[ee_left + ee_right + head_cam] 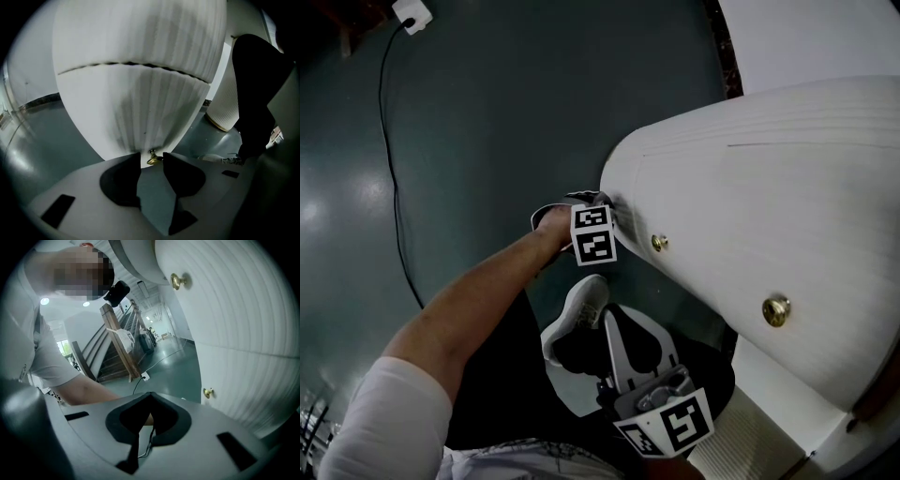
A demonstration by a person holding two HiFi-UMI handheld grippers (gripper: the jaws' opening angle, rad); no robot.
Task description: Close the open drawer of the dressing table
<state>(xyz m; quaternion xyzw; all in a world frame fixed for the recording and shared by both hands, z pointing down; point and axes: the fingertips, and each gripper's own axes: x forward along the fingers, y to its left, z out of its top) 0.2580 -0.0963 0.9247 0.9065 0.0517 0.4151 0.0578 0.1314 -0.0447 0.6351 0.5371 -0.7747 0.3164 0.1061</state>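
The white ribbed dressing table [787, 206] fills the right of the head view, with two brass knobs [659, 243] [776, 310] on its front. In the left gripper view only a thin dark seam [131, 64] separates the upper and lower drawer fronts. My left gripper [152, 161] is open at the bottom of the lower front, and a small brass knob [153, 158] sits between its fingertips without being pinched. In the head view this gripper [605, 201] is at the table's left end. My right gripper [150, 395] is shut on nothing, held low and away from the front [619, 319].
Dark green floor [506, 103] spreads to the left, crossed by a black cable [391, 169] running to a white plug [412, 13]. A grey shoe [579, 314] rests below the left gripper. A ribbed white table leg [225, 108] stands at the right of the left gripper view.
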